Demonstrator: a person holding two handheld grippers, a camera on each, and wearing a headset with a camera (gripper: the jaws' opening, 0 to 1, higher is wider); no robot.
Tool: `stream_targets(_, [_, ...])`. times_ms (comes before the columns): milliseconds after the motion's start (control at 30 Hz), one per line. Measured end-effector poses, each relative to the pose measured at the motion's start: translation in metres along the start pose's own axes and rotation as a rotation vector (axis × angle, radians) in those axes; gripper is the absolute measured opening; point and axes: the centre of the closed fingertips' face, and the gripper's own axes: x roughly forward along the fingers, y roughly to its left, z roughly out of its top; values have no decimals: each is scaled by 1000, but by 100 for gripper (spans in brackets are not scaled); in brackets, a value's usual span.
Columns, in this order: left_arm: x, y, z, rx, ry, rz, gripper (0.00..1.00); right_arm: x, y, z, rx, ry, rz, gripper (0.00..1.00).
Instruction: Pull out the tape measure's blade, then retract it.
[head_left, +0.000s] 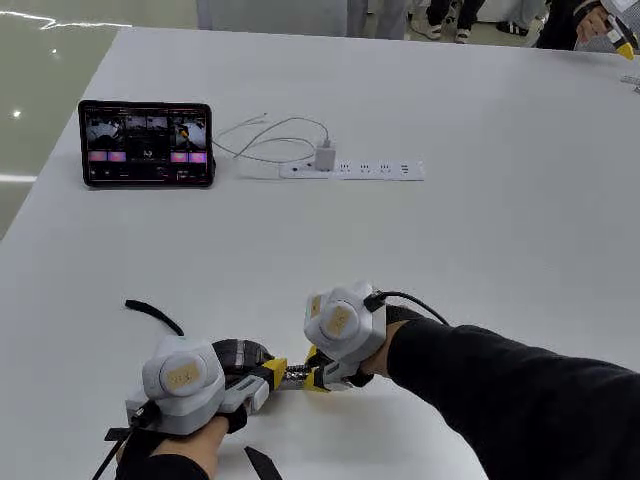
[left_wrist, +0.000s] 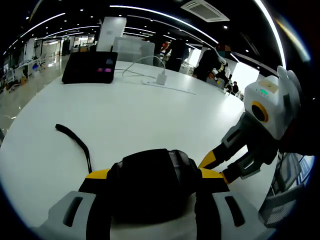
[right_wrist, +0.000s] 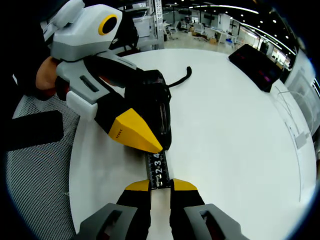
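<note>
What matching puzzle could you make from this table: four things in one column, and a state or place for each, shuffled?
1 tape measure case
2 blade
3 tablet
4 power strip

A white, charger plugged in
B pinched by the right gripper
C clamped in the left gripper
D screen lit, far left on the table

Pairs: 1-C, 2-B, 3-D, 4-A.

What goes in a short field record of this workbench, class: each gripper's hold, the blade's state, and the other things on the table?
left gripper: shut on the tape measure, jaws either side of its black case
right gripper: shut on the blade at its tip
blade state: short length out, numerals 2, 3, 4 visible
strap: lying on the table
far side: tablet, power strip with charger plugged in
</note>
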Motion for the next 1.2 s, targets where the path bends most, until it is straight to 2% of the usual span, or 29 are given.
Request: stream_targets(1200, [0,0,0,-14,3,-5,62,8,1,15,3,-37,3,10])
